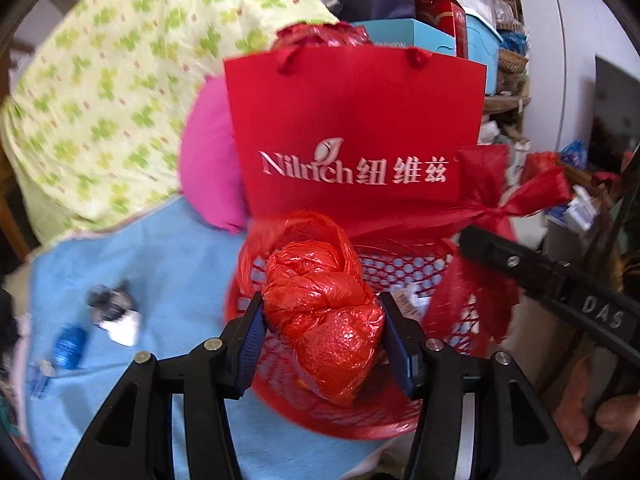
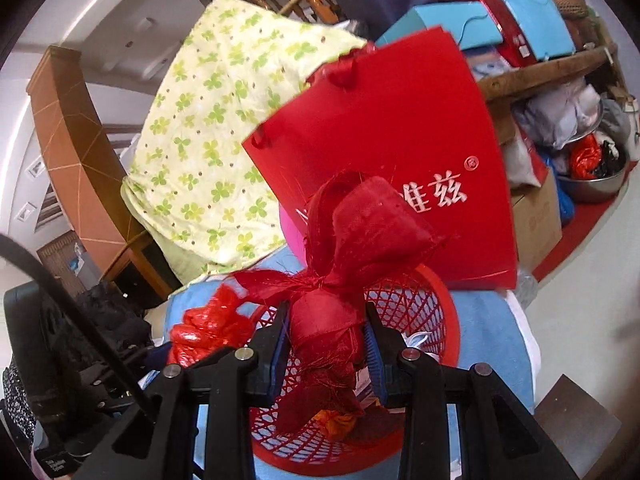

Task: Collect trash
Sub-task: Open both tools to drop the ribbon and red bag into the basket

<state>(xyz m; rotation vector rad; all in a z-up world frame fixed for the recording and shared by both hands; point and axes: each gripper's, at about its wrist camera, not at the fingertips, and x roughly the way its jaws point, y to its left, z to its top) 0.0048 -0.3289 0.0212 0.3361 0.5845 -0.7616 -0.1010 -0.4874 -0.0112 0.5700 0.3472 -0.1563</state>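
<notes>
My left gripper (image 1: 322, 326) is shut on a crumpled red plastic bag (image 1: 324, 312) and holds it over a red mesh basket (image 1: 404, 266). My right gripper (image 2: 325, 338) is shut on a frayed red ribbon bow (image 2: 352, 240) and holds it over the same basket (image 2: 416, 304). The bow also shows in the left wrist view (image 1: 500, 200), with the right gripper's black arm under it. The red plastic bag shows in the right wrist view (image 2: 204, 326) at the basket's left rim. White paper scraps lie inside the basket.
A red paper gift bag (image 1: 352, 128) stands behind the basket on a blue cloth (image 1: 168, 264). A small blue wrapper (image 1: 70, 346) and a dark-and-white scrap (image 1: 116, 312) lie on the cloth at left. A green clover-print quilt (image 1: 120, 92) and stacked boxes stand behind.
</notes>
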